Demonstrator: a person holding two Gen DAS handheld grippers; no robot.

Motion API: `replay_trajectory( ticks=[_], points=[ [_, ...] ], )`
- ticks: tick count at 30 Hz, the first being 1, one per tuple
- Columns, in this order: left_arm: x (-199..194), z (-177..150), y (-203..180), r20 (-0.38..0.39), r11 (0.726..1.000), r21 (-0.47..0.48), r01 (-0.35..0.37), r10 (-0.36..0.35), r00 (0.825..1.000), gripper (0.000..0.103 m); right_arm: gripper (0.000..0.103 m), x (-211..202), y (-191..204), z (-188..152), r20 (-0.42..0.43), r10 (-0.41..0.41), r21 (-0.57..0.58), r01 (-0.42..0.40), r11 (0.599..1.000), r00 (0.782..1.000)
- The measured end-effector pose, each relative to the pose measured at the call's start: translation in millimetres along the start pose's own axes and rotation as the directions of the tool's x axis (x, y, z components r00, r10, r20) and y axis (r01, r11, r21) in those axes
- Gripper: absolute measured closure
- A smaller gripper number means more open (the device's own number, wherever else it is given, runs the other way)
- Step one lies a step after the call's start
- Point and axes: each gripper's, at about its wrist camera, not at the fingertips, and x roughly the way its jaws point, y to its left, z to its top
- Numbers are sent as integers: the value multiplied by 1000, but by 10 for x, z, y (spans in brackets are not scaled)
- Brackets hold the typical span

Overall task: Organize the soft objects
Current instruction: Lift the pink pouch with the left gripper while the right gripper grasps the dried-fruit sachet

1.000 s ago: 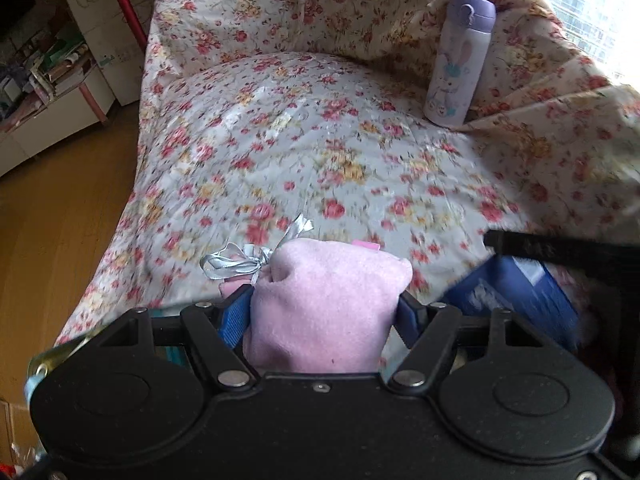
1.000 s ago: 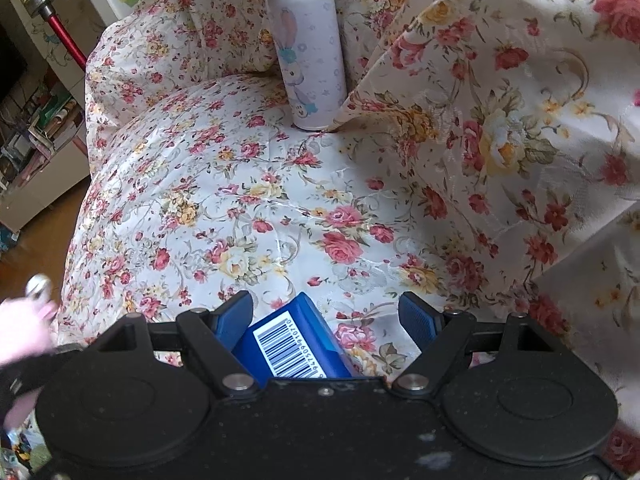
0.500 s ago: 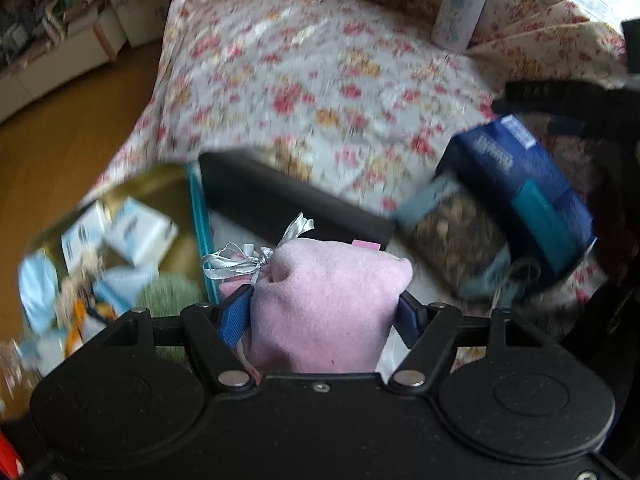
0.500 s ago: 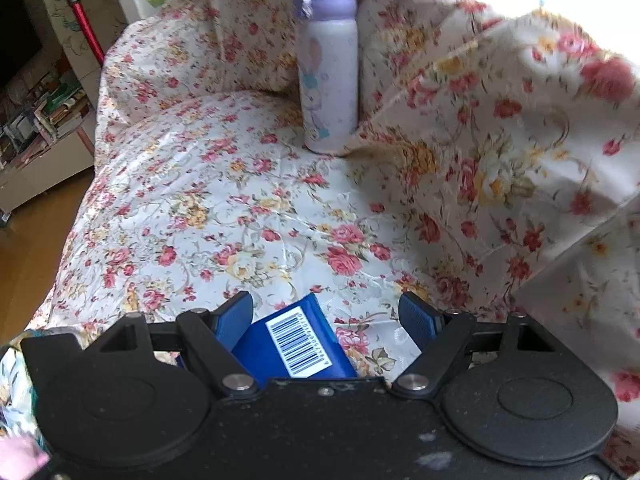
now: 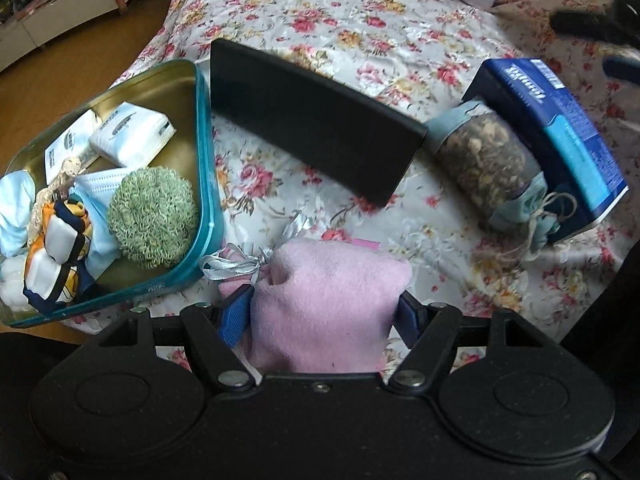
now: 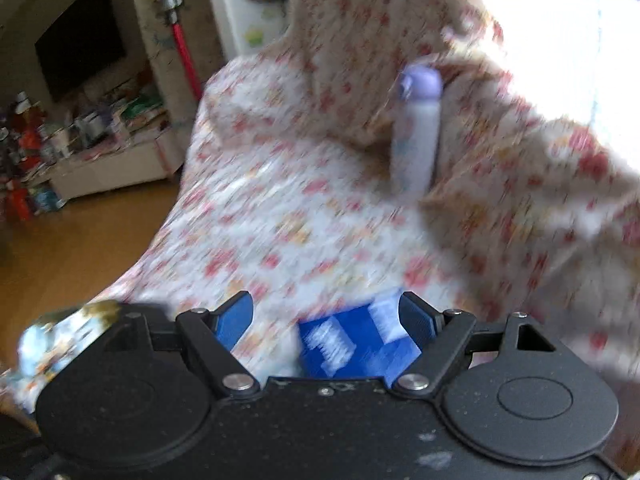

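1. Left wrist view: the left gripper (image 5: 325, 312) has its jaws closed on a pink pouch (image 5: 326, 300) tied with a silver ribbon (image 5: 248, 262); both blue pads press into the soft sides, so the pouch is held.
2. Same view: the pouch hangs over the flowered sofa cover (image 5: 360, 32), just beside the near right corner of a teal tin (image 5: 202, 148). The tin already holds tissue packs (image 5: 132, 134), a green scrubber ball (image 5: 154, 216), a face mask and some small cloth things.
3. Same view: a black lid or panel (image 5: 316, 120) stands tilted beside the tin; farther right a sachet of dried herbs (image 5: 486, 160) lies against a blue box (image 5: 560, 132).
4. Right wrist view, heavily blurred: the right gripper (image 6: 326, 320) has its jaws set wide. The blue box (image 6: 356, 344) shows between them, close to one pad, but the other pad stands clear of it, so nothing is gripped.
5. Same view: a purple-capped bottle (image 6: 416, 132) stands at the back of the sofa.
6. Judged step: carrying the pouch to the tin.
7. The next move calls for shifting the pouch sideways over the tin's rim to a free spot near the scrubber, then opening the jaws.
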Motion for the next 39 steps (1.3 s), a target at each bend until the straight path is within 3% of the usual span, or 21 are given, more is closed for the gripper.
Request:
replay_trajectory(
  ticks=[5,8,12,16,27,35,36,37,38,39],
  points=[
    [10,-19,55,7,1000,-20,22,-22,1000,36,23,-6,231,-326,-179,7,-10,-9,1000,984],
    [-9,-28,114,14,998,-49,37,-36,999,36,23,-3,340,-420,-236,20,-39,-30,999,972],
    [7,-41,198,7,996,-81,42,-41,999,36,23,98,439,-431,-279,-24,-91,-2,996,960],
    [22,-32,221,2,994,-95,48,-48,999,36,24,257,476,-432,-358,-29,-101,-7,995,933],
    [88,-31,229,-4,993,-101,59,-59,998,30,25,593,739,-407,-364,-156,-270,56,961,918],
    [138,-34,202,-8,994,-97,56,-57,998,25,29,826,658,-390,-450,-175,-249,66,966,876],
    [140,-34,201,-7,994,-98,56,-57,998,25,30,841,685,-406,-451,-187,-267,68,961,873],
    [140,-34,203,-6,993,-100,57,-58,998,25,45,847,715,-429,-453,-204,-291,72,954,868],
    [137,-37,208,-5,993,-101,60,-61,998,25,54,857,733,-456,-459,-228,-313,84,946,859],
    [135,-41,215,-4,993,-104,63,-64,998,25,55,857,730,-472,-460,-234,-318,87,944,857]
  ],
)
